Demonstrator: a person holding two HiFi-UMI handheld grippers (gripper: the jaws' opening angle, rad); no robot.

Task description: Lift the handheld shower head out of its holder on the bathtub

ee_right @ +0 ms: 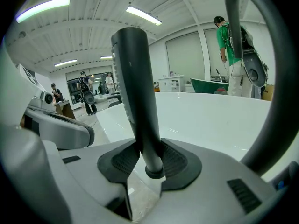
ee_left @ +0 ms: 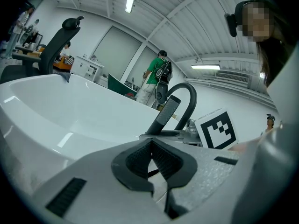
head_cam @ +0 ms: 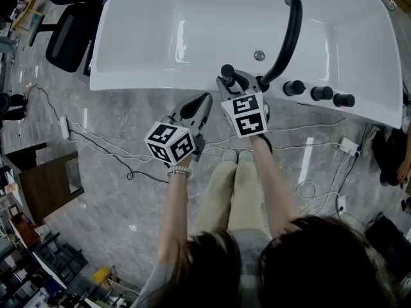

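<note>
Right claw (ee_right: pixel 150 158) pinching shower head (ee_right: pixel 136 92) low on handle, which stands upright at bathtub (head_cam: pixel 160 50) rim. Left claw (ee_left: pixel 150 158) pressed together, empty. Handle looks stiff, smooth, probably slippery and lightish. I'd squeeze firm down low, lift along its axis.

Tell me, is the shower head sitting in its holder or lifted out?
In its holder: the shower head stands with its foot in the holder on the bathtub rim.
</note>
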